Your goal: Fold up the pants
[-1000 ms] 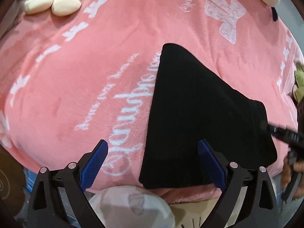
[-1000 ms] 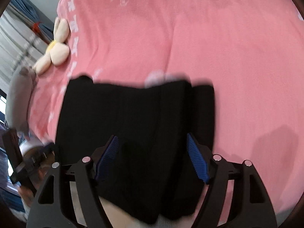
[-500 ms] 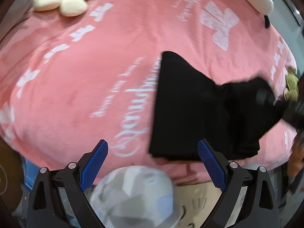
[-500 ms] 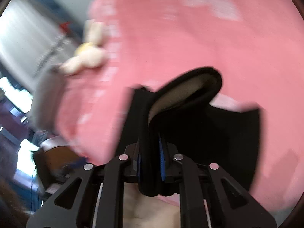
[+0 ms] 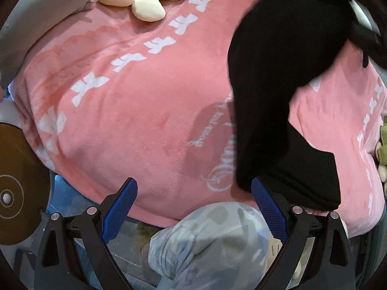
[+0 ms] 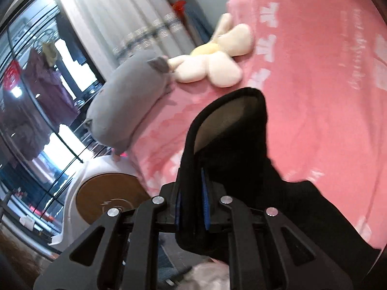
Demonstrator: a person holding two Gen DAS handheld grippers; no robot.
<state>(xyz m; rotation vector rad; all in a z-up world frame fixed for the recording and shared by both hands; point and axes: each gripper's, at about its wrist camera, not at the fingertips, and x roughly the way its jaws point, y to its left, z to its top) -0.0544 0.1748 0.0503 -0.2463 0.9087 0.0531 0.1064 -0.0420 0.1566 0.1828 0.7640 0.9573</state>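
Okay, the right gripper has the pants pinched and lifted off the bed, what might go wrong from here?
1. Only the right gripper holds the pants; the left gripper is open and empty, so the fabric may sag and fold crooked.
2. The lower part lies bunched on the blanket near the bed edge and could drag or slide off.
3. The grip is on a small pinch of cloth, which might slip out.

The right gripper (image 6: 191,203) has its jaws clamped on the black pants (image 6: 232,145), lifted above the pink bed (image 6: 314,84); a cream plush (image 6: 212,62) lies beyond the pants.
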